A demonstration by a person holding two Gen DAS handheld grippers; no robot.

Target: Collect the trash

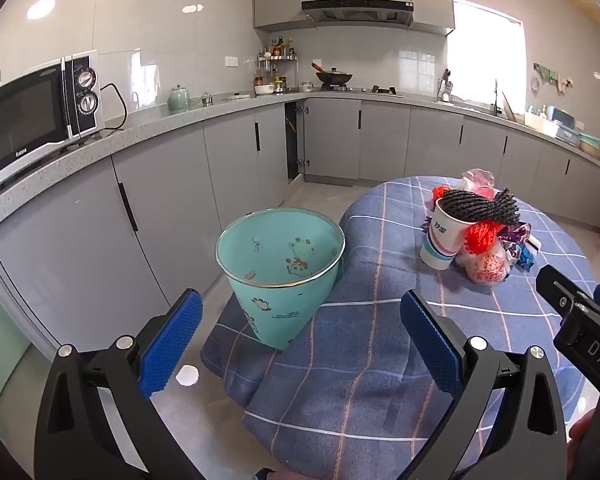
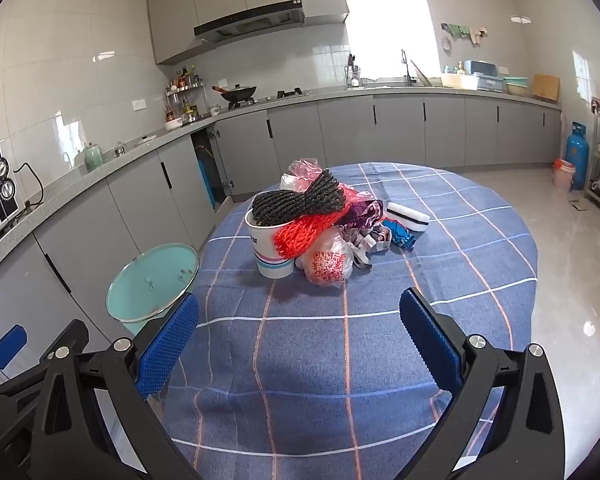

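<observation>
Two grippers, both spread wide and holding nothing. Left wrist view: left gripper (image 1: 301, 336) hangs over the near edge of the round table (image 1: 380, 340) with blue checked cloth, teal trash bin (image 1: 280, 276) on the floor just beside the table, between the fingers in frame. Trash pile further back on the table – paper cup (image 1: 440, 240) stuffed with black net (image 1: 480, 204), red net (image 1: 485, 234) against it, plastic bag (image 1: 486, 264) touching the cup. Right gripper's body at the right edge. Right wrist view: right gripper (image 2: 299, 334) above the cloth, apart from the pile – cup (image 2: 269, 254), black net (image 2: 300, 200), red net (image 2: 306, 230), bag (image 2: 328, 264), crumpled wrappers (image 2: 370, 228), white sponge (image 2: 406, 216) behind. Bin (image 2: 150, 284) left of the table by the grey cabinets (image 2: 100, 232)
</observation>
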